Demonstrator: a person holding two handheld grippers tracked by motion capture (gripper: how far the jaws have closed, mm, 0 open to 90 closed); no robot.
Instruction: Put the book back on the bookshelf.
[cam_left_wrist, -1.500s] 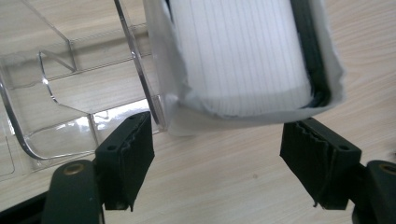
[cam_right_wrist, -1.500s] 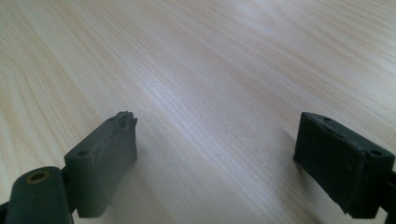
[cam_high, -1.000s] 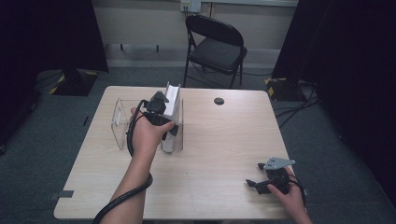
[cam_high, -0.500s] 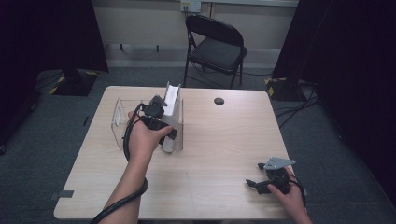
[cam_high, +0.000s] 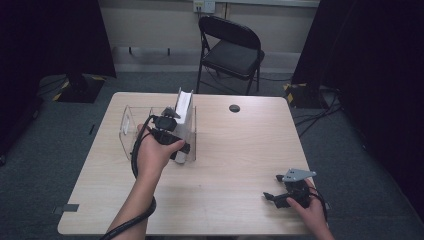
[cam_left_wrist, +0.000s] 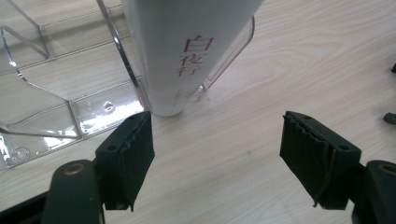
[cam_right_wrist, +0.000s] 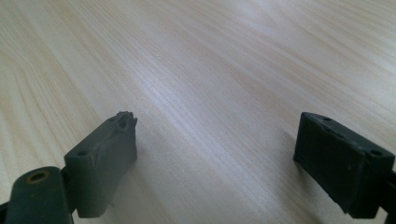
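Observation:
A white book (cam_high: 183, 102) with red characters on its spine (cam_left_wrist: 187, 51) stands leaning in a clear acrylic rack (cam_high: 129, 125) at the back left of the table. My left gripper (cam_high: 176, 145) is just in front of the rack. Its jaws (cam_left_wrist: 217, 128) are open with nothing between them, and the book's lower end is just beyond the left fingertip. The rack's clear walls (cam_left_wrist: 84, 112) lie to the left of the book. My right gripper (cam_high: 270, 196) rests near the front right of the table, open (cam_right_wrist: 217, 123) over bare wood.
A small black round disc (cam_high: 234, 108) lies on the wooden table (cam_high: 240, 150) near its far edge. A black folding chair (cam_high: 232, 52) stands behind the table. Cables run across the carpet at the right.
The left hand has shifted slightly back toward the person beside the rack. The right hand has stayed where it was.

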